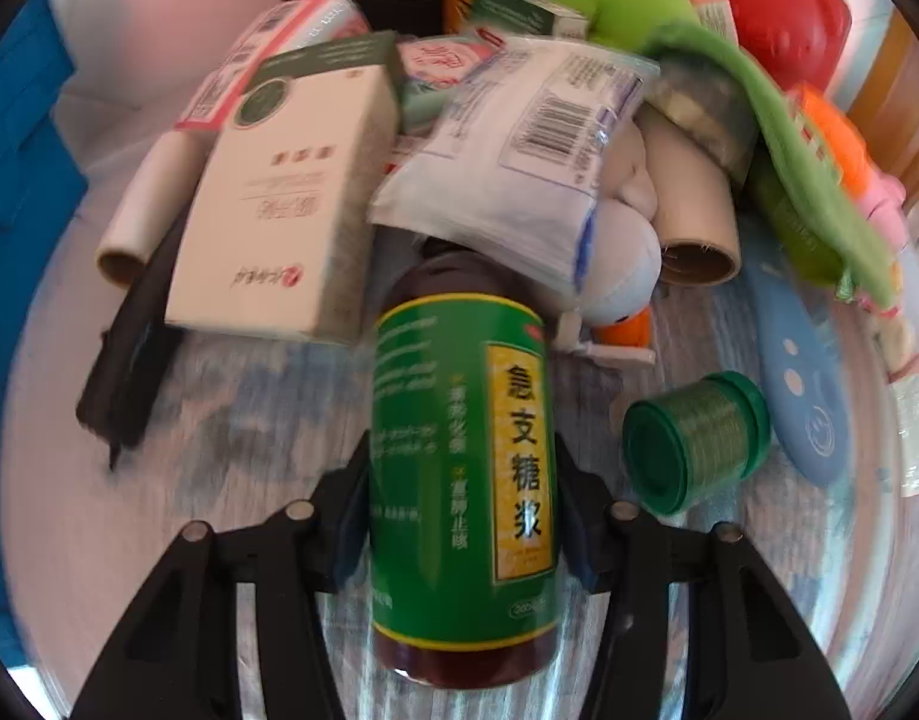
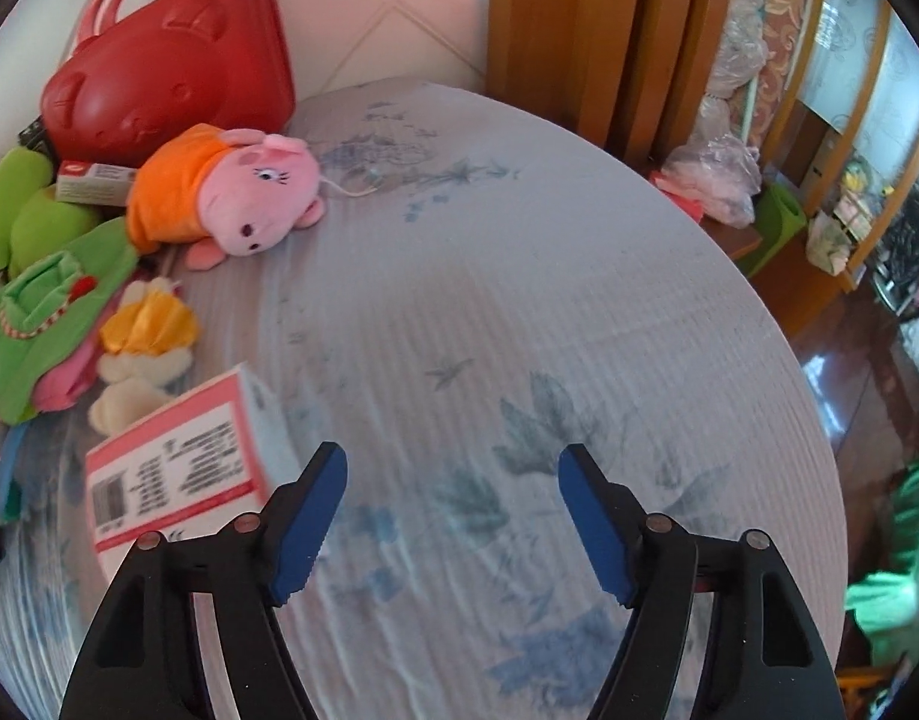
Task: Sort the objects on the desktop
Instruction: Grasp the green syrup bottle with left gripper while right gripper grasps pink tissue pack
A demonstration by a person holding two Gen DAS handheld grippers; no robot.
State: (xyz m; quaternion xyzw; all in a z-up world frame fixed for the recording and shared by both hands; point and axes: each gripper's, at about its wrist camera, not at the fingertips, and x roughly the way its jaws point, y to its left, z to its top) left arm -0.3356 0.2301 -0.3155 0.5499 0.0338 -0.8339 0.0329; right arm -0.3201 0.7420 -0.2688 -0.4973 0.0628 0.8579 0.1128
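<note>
The surface [image 2: 519,300] carries a pile of boxes, toys and tubes. A green-labelled bottle [image 1: 462,468] lies at the pile's near edge, long axis running away from the camera, neck toward the pile. The left hand-held gripper [image 1: 462,516] pinches its sides. The right hand-held gripper [image 2: 453,516] is spread over bare cloth.
</note>
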